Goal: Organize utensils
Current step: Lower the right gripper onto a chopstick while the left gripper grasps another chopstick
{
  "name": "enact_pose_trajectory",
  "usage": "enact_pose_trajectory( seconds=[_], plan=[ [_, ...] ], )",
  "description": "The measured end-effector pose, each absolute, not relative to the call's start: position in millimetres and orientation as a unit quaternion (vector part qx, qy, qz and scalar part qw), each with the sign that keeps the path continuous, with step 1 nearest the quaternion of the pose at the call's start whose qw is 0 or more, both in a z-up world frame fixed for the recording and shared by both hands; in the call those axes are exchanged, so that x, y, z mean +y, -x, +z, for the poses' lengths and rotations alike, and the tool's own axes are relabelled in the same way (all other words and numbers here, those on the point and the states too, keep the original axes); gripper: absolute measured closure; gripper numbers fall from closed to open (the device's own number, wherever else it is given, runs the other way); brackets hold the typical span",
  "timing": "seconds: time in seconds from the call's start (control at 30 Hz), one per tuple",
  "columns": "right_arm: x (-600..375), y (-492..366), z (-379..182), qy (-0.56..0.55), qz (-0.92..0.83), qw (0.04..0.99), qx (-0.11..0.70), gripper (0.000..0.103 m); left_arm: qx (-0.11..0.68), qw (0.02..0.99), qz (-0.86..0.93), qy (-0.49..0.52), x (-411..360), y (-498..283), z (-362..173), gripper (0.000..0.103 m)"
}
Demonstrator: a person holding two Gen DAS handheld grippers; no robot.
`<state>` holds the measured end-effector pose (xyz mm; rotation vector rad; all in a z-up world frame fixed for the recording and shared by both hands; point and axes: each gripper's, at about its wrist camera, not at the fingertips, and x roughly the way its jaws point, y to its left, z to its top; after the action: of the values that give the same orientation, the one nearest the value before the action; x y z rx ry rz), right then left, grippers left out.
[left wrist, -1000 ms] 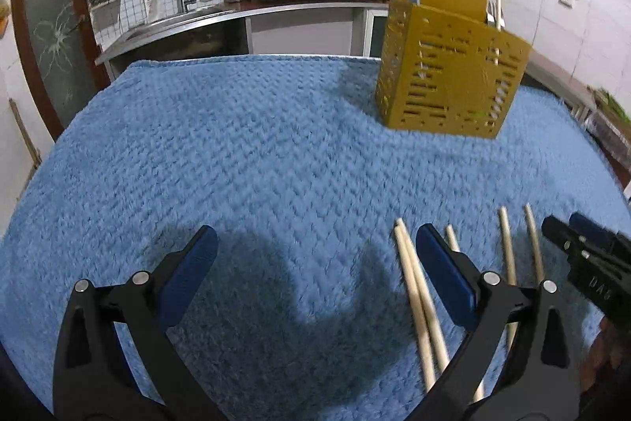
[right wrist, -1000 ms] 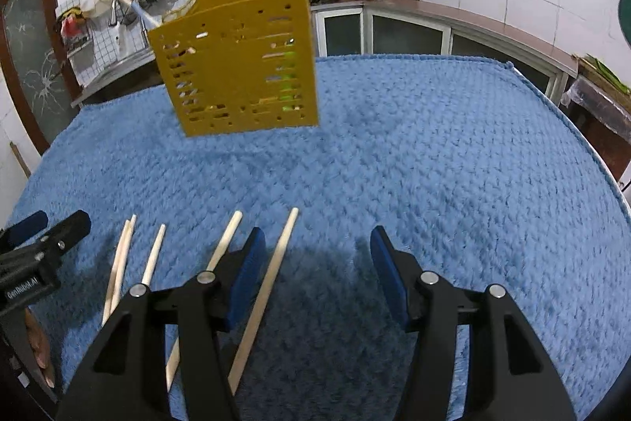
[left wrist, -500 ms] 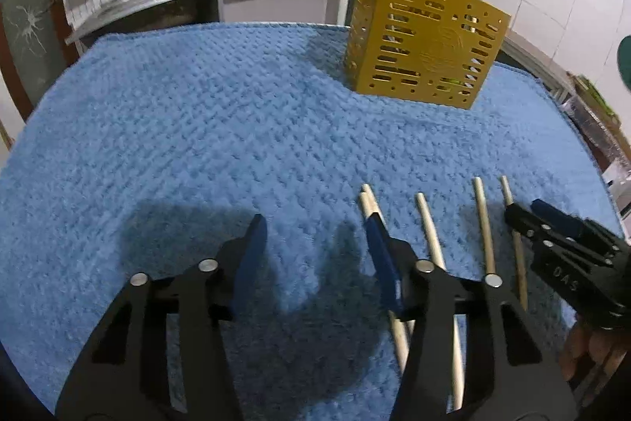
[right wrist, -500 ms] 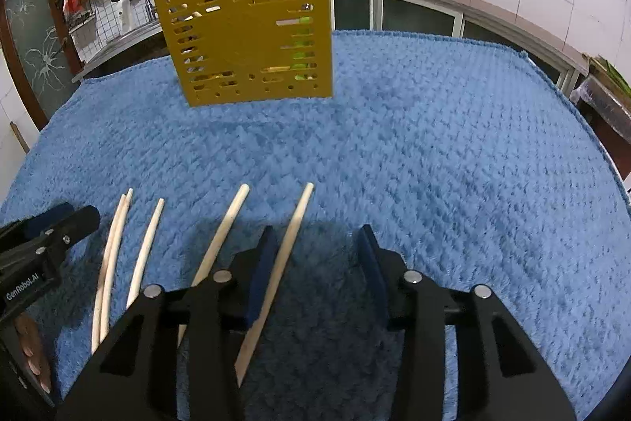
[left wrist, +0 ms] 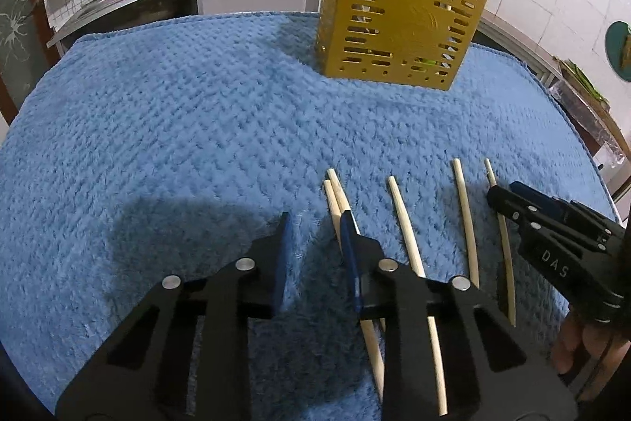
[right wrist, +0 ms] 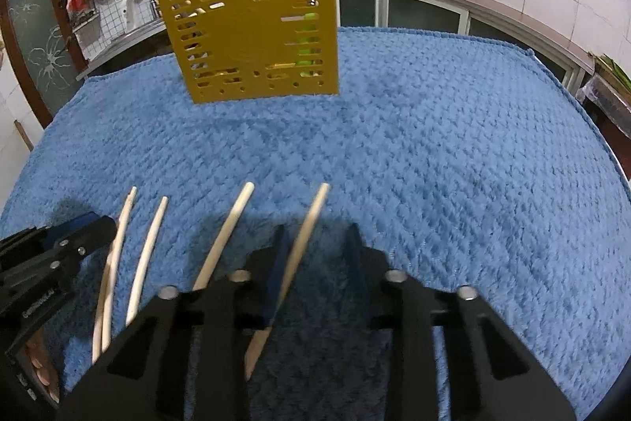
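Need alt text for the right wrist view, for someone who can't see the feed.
The right gripper, its fingers having just narrowed, straddles the rightmost of five wooden chopsticks lying on a blue towel; the stick lies against the left finger, not yet pinched. Beyond stands a yellow perforated utensil holder, and the left gripper shows at the left edge.

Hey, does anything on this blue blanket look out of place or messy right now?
Yes: five wooden chopsticks lie loose on the blue blanket instead of standing in the yellow utensil holder. The leftmost two overlap, and the spacing of the others is uneven. Nothing looks spilled or broken.
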<state>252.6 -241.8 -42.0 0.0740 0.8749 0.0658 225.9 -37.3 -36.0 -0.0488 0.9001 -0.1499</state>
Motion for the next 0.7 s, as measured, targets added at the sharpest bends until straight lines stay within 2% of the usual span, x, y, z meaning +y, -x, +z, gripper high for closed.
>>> enact_pose_trajectory(
  seconds=[0.07,0.5,0.7],
  plan=[
    [-241.3,-252.4,-41.9,-0.034,0.036,0.905,0.423,0.082,0.435,0.896,-0.080,0.028,-37.8,-226.0,-36.6,0.088],
    [-243.3,-253.3,-43.0,-0.042,0.042,0.903,0.426,0.082,0.442,0.894,-0.078,0.006,-53.8,-236.9,-41.2,0.089],
    [-236.5,-256.0,-42.4,-0.025,0.035,0.902,0.429,0.083,0.440,0.894,-0.082,0.005,-55.1,-245.3,-41.2,0.096]
  ],
)
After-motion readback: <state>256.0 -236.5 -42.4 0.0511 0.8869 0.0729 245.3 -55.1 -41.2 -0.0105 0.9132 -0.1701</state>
